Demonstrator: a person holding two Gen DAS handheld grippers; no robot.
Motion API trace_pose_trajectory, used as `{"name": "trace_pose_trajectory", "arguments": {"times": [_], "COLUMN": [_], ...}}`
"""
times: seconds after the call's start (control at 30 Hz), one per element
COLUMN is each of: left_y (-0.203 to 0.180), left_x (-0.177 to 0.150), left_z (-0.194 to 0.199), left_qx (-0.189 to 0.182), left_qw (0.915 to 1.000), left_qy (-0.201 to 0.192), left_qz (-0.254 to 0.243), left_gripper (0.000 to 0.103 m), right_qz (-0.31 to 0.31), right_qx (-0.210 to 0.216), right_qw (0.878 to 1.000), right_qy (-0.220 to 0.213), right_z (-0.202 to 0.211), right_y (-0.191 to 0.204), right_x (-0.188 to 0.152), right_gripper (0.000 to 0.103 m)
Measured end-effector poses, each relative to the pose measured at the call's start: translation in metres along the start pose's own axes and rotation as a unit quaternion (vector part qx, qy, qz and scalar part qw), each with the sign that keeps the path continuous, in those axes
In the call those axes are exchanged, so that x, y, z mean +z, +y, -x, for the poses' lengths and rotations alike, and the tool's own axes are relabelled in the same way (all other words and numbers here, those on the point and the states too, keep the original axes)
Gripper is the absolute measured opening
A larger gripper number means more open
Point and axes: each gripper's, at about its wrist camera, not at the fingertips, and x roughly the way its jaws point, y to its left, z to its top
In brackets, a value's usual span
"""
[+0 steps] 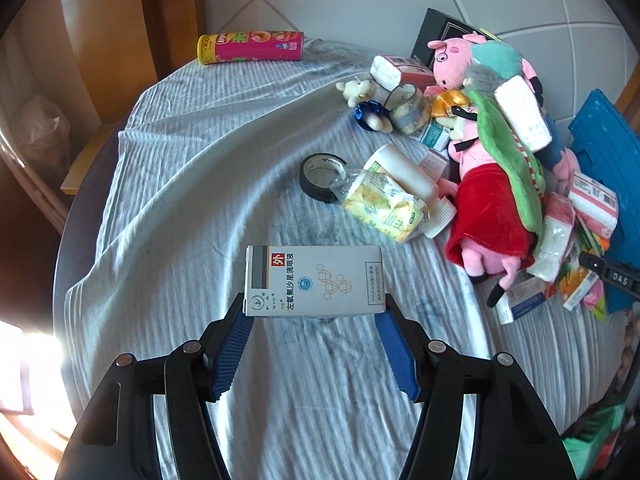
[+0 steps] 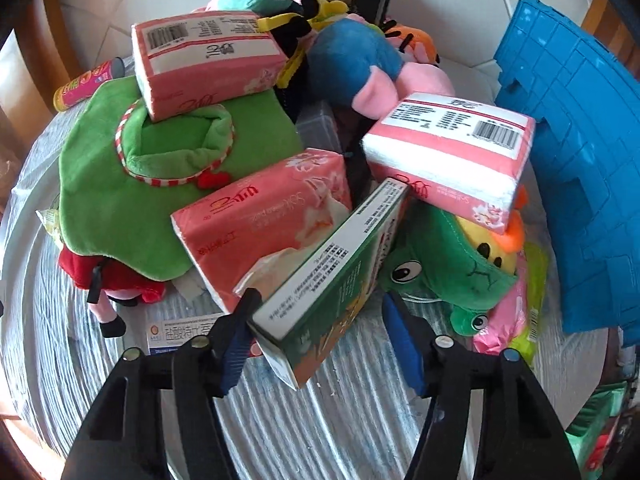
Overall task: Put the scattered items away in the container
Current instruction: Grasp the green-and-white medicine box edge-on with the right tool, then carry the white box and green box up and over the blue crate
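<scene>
My left gripper (image 1: 314, 320) holds a white eye-drop box (image 1: 314, 280) by its ends, above the striped cloth. My right gripper (image 2: 316, 320) is open around a green and white carton (image 2: 332, 280) that leans on a pile of pink tissue packs (image 2: 260, 220) and plush toys (image 2: 180, 184). Only the left pad (image 2: 238, 340) seems to touch the carton. The blue container (image 2: 576, 168) stands at the right, behind the pile; it also shows in the left wrist view (image 1: 608, 168).
In the left wrist view a black tape roll (image 1: 322, 176), a white bottle (image 1: 408, 184), a yellow packet (image 1: 384, 208), a pink chips can (image 1: 252, 46) and a pig plush in red (image 1: 488, 216) lie on the round table's cloth (image 1: 192, 200).
</scene>
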Motion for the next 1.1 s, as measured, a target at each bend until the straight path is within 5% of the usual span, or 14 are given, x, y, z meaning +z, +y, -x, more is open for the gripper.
{"name": "trace_pose_trajectory", "arguments": {"times": [0.37,0.43,0.63,1.1], "left_y": [-0.009,-0.007,-0.005,-0.031], "left_x": [0.005,0.005,0.004,0.011], "left_z": [0.003,0.004,0.005,0.008], "left_qx": [-0.005,-0.002,0.002,-0.014], "left_qw": [0.9999,0.9999,1.0,0.9996], "left_qy": [-0.004,-0.004,-0.005,-0.018], "left_qz": [-0.011,-0.011,-0.005,-0.016], "left_gripper": [0.062,0.062,0.062,0.062], "right_qz": [-0.004,0.001,-0.005,-0.017], "right_qx": [0.019,0.013,0.008,0.059], "right_qw": [0.999,0.999,0.998,0.998], "right_qy": [0.034,0.052,0.054,0.02], "right_z": [-0.023,-0.032,-0.034,0.016], "right_y": [0.007,0.007,-0.008,-0.041], "right_x": [0.002,0.0,-0.005,-0.013], "right_gripper": [0.056,0.037,0.023,0.019]}}
